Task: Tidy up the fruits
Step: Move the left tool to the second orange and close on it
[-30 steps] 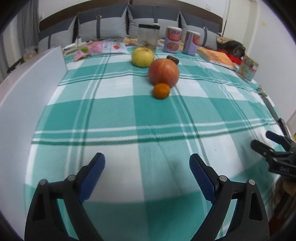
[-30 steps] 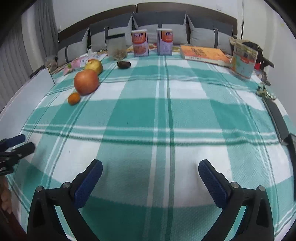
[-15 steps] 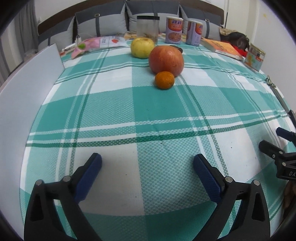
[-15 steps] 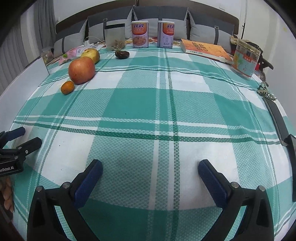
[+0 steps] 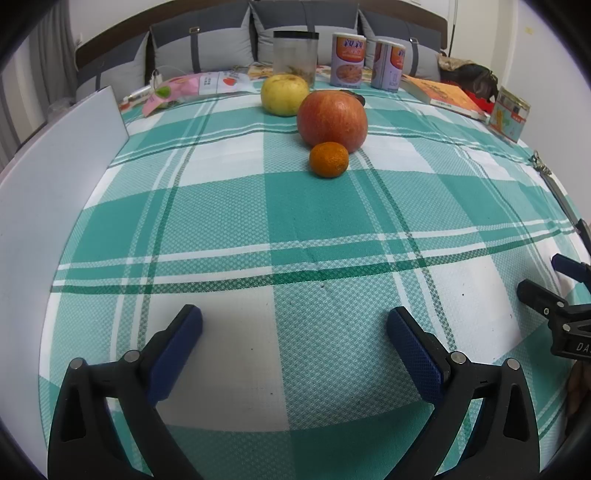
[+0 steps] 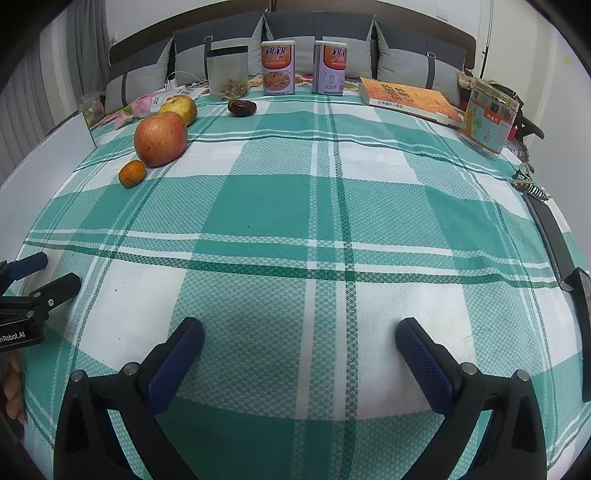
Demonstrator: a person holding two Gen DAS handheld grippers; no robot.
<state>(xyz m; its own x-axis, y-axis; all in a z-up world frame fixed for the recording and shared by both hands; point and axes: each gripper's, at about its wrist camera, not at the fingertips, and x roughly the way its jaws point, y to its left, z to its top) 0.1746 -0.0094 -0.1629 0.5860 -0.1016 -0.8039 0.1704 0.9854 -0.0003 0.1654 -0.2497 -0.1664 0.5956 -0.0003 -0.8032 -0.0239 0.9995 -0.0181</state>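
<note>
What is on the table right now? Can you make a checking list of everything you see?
Surface: green and white checked tablecloth, flat, with a white board along its left edge.
Job's things: tangerine touching or just in front of the red apple; yellow apple behind; dark date apart from them.
Clutter: clear jar, two cans, book, labelled tub, pink packet, keys.
Grippers: left gripper open, empty; right gripper open, empty.
Cables: white cable near the cushions.
Surroundings: grey cushions, white wall.
</note>
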